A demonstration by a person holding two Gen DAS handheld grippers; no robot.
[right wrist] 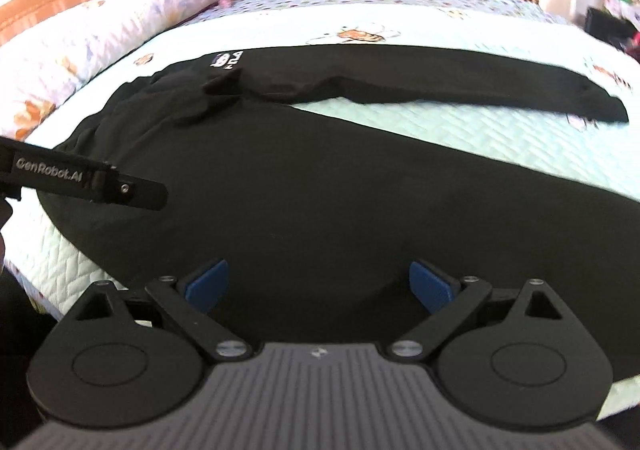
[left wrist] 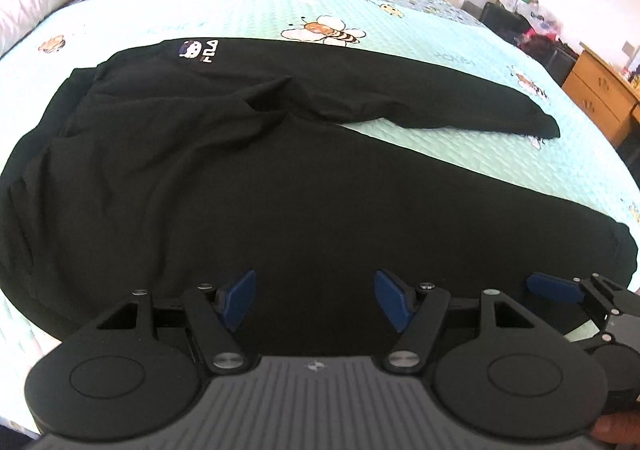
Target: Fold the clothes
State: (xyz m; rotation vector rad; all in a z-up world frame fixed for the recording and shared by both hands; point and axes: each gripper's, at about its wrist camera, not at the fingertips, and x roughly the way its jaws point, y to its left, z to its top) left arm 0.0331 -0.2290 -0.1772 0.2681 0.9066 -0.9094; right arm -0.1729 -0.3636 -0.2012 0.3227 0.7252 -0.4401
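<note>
Black trousers (left wrist: 280, 178) lie spread across the bed (left wrist: 440, 138); the left claw (left wrist: 314, 300) hovers open above them.

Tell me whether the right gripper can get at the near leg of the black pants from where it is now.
Probably yes. The right gripper hangs open just above the near leg of the black pants, with nothing lying between its pads and the cloth. The left gripper is off to one side.

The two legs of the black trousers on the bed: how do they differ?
The far leg looks narrower and creased near the crotch; the near leg looks broad and smooth. The far leg's cuff shows whole; the near leg's lies at the picture's edge. Both are black and flat on the quilt.
</note>
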